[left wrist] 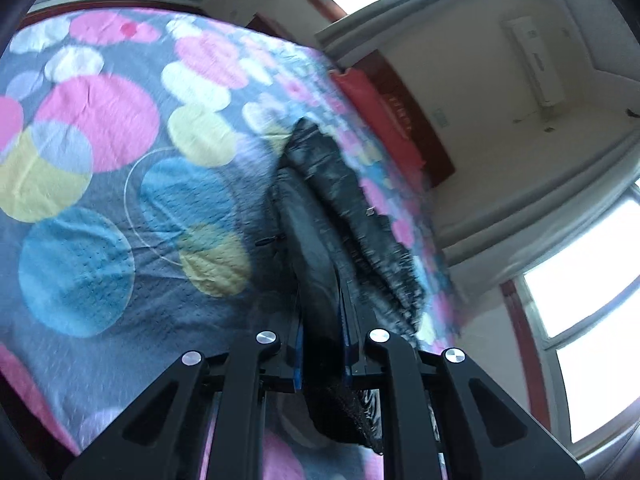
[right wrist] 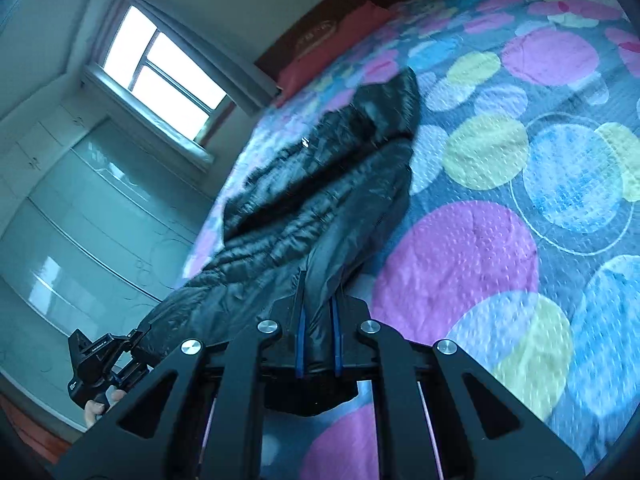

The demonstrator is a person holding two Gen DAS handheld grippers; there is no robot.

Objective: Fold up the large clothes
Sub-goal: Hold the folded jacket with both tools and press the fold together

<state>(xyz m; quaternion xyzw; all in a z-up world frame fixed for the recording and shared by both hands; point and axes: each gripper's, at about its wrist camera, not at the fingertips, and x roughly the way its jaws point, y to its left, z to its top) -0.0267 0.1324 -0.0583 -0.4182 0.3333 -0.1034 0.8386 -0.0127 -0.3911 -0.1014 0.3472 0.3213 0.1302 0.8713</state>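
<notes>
A black quilted puffer jacket is held up above a bed and hangs stretched between both grippers. My right gripper is shut on one edge of its hem. My left gripper is shut on the other part of the jacket, with dark fabric bunched between the jaws and hanging below them. In the right wrist view the left gripper shows at the lower left, held by a hand, with the jacket running into it. The jacket's far end droops toward the bedspread.
The bed is covered by a grey bedspread with large pink, blue and yellow circles. A red pillow and dark headboard lie at its far end. Windows and pale wardrobe doors stand beyond the bed's side.
</notes>
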